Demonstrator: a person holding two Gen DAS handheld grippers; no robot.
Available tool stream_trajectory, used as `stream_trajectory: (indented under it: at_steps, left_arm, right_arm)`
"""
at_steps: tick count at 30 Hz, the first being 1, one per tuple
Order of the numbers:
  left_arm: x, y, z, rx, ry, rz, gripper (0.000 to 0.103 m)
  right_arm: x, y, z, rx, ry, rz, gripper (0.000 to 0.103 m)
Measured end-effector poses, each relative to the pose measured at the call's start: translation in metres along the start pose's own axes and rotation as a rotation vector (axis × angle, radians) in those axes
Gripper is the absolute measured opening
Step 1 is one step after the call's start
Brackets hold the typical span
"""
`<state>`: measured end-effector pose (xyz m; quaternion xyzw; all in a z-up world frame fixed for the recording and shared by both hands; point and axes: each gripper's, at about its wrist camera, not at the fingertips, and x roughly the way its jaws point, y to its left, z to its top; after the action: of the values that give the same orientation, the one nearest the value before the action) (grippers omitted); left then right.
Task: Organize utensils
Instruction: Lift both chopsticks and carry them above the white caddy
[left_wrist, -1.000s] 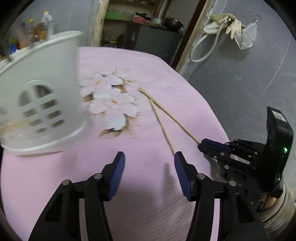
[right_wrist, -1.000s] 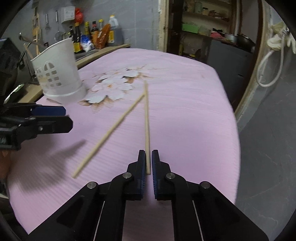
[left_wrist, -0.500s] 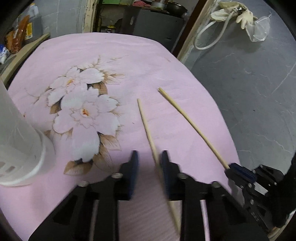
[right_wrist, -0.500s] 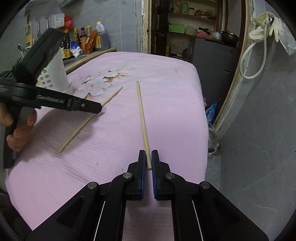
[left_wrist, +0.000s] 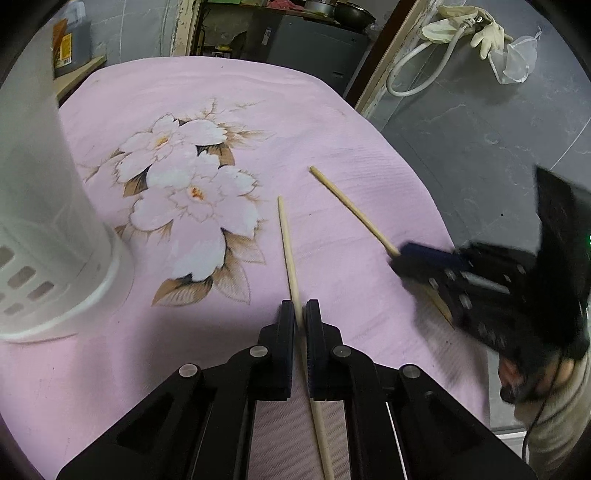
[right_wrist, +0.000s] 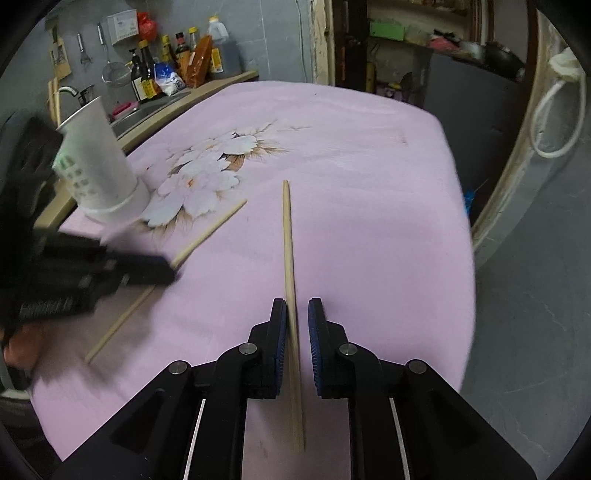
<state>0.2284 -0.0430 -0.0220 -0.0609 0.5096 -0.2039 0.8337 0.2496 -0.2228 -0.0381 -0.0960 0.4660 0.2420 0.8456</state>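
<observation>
1. Pink cloth (right_wrist: 369, 177) with a white flower print covers the table; a white slotted utensil holder (left_wrist: 48, 236) stands at its left side, with bottles on a counter behind.
2. Left gripper (left_wrist: 300, 317) has its jaws pinched narrow on the near chopstick (left_wrist: 288, 251), which runs back between the fingers and lies along the cloth. Half a second ago the jaws were only closing around it, and a second ago they stood wide open, clear of it.
3. Right gripper (right_wrist: 296, 317) shows a small gap now, with the other chopstick (right_wrist: 288, 243) lying loose on the cloth between the fingers; in both earlier frames it was clamped tight on that stick.
4. Judging from this, the right hand has let go or is re-gripping, while the left has just secured its stick.
5. Neither chopstick is in the holder yet; the left one looks ready to be lifted and carried to it.
</observation>
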Motion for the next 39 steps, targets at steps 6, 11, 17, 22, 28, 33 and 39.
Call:
stream_trajectory:
  at_steps: [6,11,17,22,28,33,39]
  left_arm:
    - [-0.002,-0.007,-0.003,0.020,-0.006,0.019,0.004]
    - [-0.006,-0.020,-0.013,0.061,-0.027,0.013,0.002]
    - [-0.034,-0.027,-0.038,0.110,-0.137,-0.033,0.002]
    - [-0.064,-0.031,-0.057,0.128,-0.298,-0.075,0.002]
    - [-0.105,-0.046,-0.082,0.198,-0.568,-0.058,0.002]
    - [-0.136,-0.042,-0.079,0.176,-0.761,-0.035,0.002]
    - [-0.187,-0.012,-0.062,0.108,-0.894,0.007,0.002]
  right_arm:
    - [0.018,0.007,0.022,-0.057,0.054,0.015,0.010]
    - [0.014,0.017,0.017,-0.089,0.036,-0.013,0.003]
    - [-0.016,0.012,-0.007,0.005,-0.116,0.076,0.003]
    - [-0.051,0.017,-0.027,0.043,-0.308,0.087,0.003]
    - [-0.089,0.042,-0.039,0.025,-0.567,0.068,0.003]
    - [-0.114,0.068,-0.034,-0.028,-0.731,0.070,0.003]
    - [-0.135,0.089,-0.004,-0.044,-0.889,0.174,0.003]
